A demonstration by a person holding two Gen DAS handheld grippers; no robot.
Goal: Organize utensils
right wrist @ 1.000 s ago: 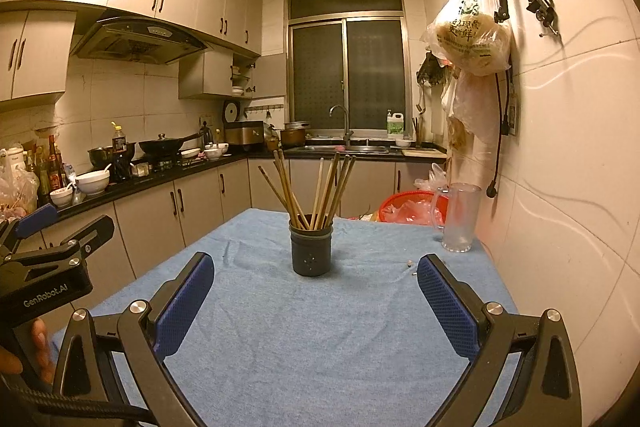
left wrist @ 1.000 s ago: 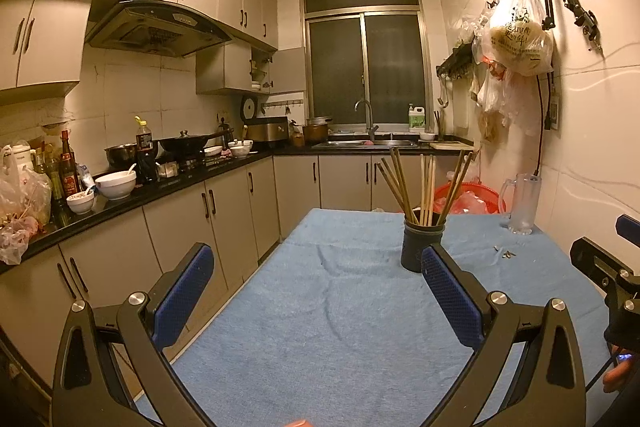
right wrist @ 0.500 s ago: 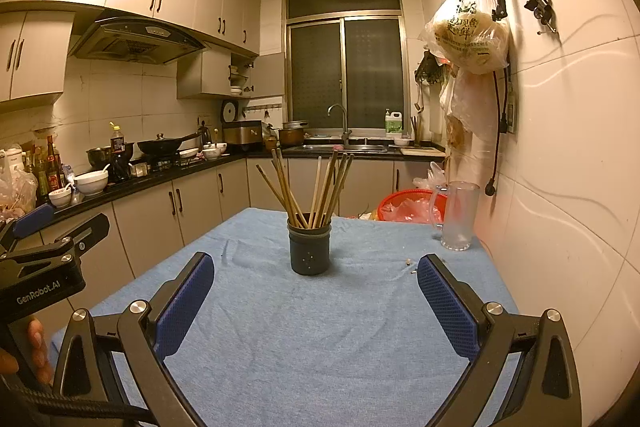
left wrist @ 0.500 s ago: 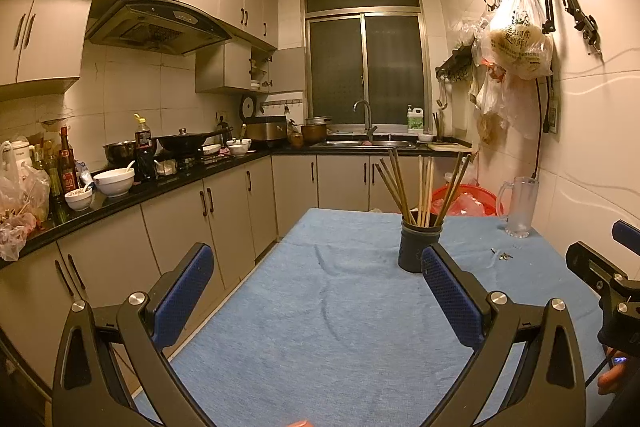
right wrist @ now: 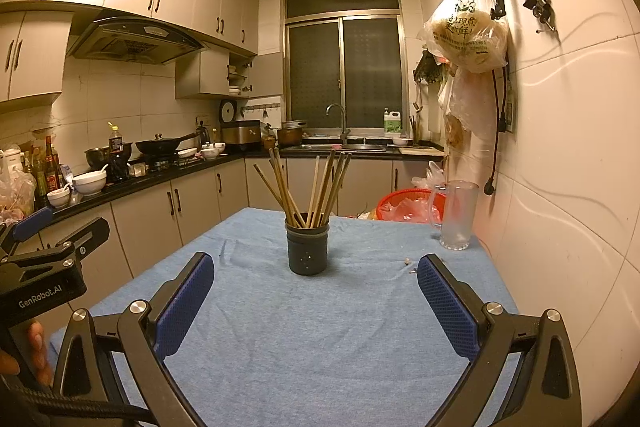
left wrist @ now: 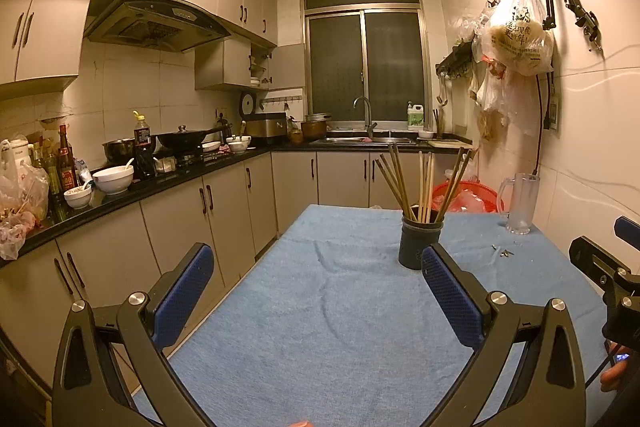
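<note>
A dark cylindrical holder (right wrist: 307,247) stands upright on the blue table cloth (right wrist: 320,327), with several wooden chopsticks (right wrist: 316,187) fanned out in it. It also shows in the left wrist view (left wrist: 418,241), with its chopsticks (left wrist: 424,183). My left gripper (left wrist: 316,267) is open and empty, held above the table's near part, the holder just beyond its right finger. My right gripper (right wrist: 316,271) is open and empty, the holder straight ahead between its fingers but farther off. Each gripper shows at the other view's edge.
A frosted glass jug (right wrist: 456,215) stands at the table's far right by the tiled wall. Small scraps (right wrist: 410,267) lie on the cloth near it. A red basket (right wrist: 408,207) sits behind the table. Kitchen counter and cabinets (left wrist: 180,203) run along the left.
Both grippers have drifted slightly back and up from the holder; it looks a little smaller. Both stay open and empty.
</note>
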